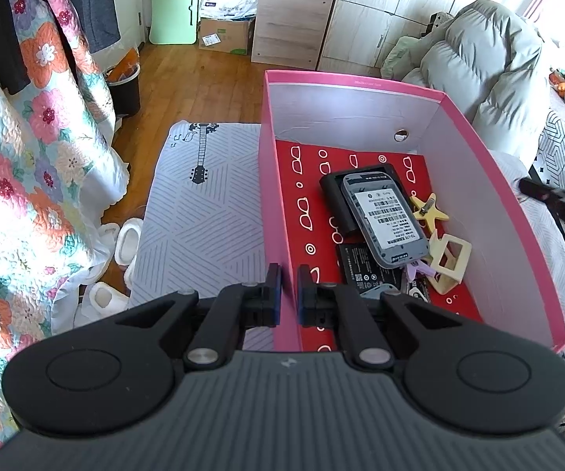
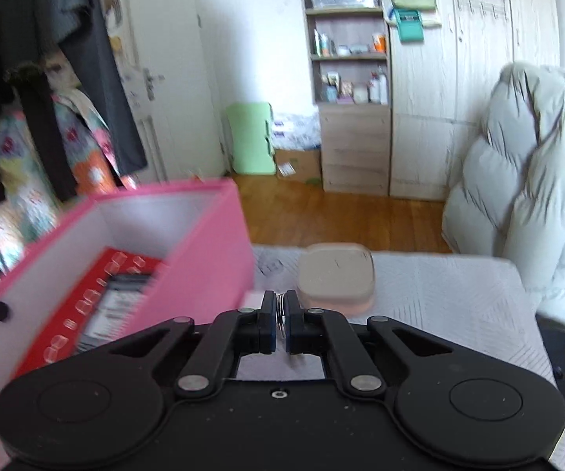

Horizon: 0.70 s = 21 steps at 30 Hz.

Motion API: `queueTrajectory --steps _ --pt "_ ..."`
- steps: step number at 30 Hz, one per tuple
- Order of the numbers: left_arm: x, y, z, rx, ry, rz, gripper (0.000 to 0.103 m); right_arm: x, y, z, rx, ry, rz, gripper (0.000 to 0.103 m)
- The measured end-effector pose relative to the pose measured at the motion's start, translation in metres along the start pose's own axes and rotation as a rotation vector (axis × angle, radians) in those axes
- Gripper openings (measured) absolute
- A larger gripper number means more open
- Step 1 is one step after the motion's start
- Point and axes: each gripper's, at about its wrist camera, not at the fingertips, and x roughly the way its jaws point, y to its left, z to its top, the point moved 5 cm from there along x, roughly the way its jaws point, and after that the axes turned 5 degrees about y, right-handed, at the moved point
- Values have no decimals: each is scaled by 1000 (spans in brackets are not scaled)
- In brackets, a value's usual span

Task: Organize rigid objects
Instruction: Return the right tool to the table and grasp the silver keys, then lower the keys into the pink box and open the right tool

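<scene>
A pink box (image 1: 478,165) with a red patterned floor stands on the bed. Inside lie a grey device with a label (image 1: 384,216), a black case (image 1: 337,200), a yellow star (image 1: 429,208), a cream frame piece (image 1: 449,259) and flat battery packs (image 1: 365,271). My left gripper (image 1: 289,292) is shut on the box's left wall (image 1: 272,196). My right gripper (image 2: 281,314) is shut on a small metal spring-like piece (image 2: 281,310), beside the box (image 2: 204,259). A translucent lidded container (image 2: 335,274) sits on the bed just beyond it.
The bed cover (image 1: 204,212) with a guitar print carries the box. A floral quilt (image 1: 27,157) hangs at left, slippers (image 1: 125,239) lie on the wood floor, and a grey puffer coat (image 2: 525,196) stands at right. A cabinet and shelves (image 2: 353,117) lie beyond.
</scene>
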Motion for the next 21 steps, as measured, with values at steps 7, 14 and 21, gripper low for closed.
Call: queueTrajectory --steps 7,14,21 --pt "0 2 0 -14 0 -7 7 -52 32 25 -46 -79 85 5" --pt "-1 2 0 -12 -2 -10 7 -70 75 32 -84 -42 252 6" --pt "1 4 3 -32 8 -32 7 -36 90 4 -127 66 247 12"
